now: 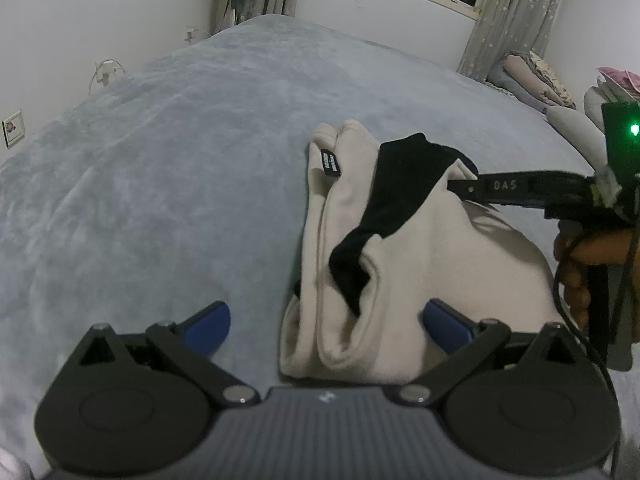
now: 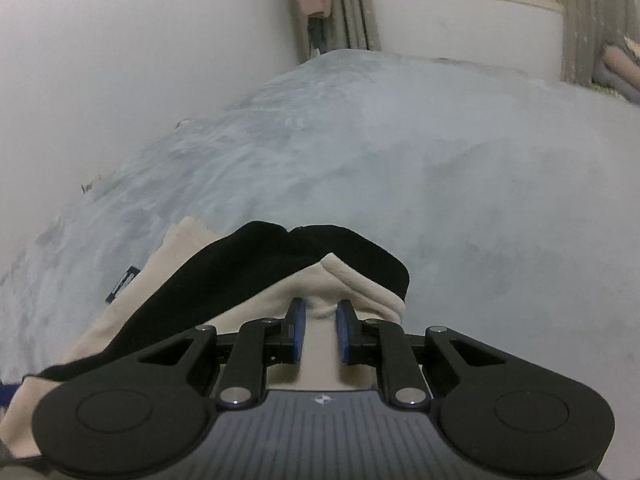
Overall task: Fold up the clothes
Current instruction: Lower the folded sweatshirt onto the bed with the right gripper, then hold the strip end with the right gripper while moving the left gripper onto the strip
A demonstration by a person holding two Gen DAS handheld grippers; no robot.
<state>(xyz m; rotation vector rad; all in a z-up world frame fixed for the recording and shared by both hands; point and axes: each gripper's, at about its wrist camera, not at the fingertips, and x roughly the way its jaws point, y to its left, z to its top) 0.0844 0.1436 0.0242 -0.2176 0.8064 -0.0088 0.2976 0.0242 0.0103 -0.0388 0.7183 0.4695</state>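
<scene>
A cream garment with a black collar part (image 1: 404,248) lies partly folded on the grey-blue bed (image 1: 180,140). A small black label (image 1: 331,162) shows near its far end. My left gripper (image 1: 326,326) is open wide, its blue pads either side of the garment's near edge, holding nothing. My right gripper (image 2: 321,330) is nearly shut, pinching a fold of the cream garment (image 2: 328,280) just behind the black band (image 2: 280,256). The right gripper also shows in the left wrist view (image 1: 464,188), reaching in from the right over the garment.
Wall sockets with cables (image 1: 105,72) sit along the left wall. A window and curtains (image 1: 516,12) stand at the bed's far end. Folded bedding and pillows (image 1: 532,80) are piled at the far right. The person's hand (image 1: 580,264) holds the right gripper.
</scene>
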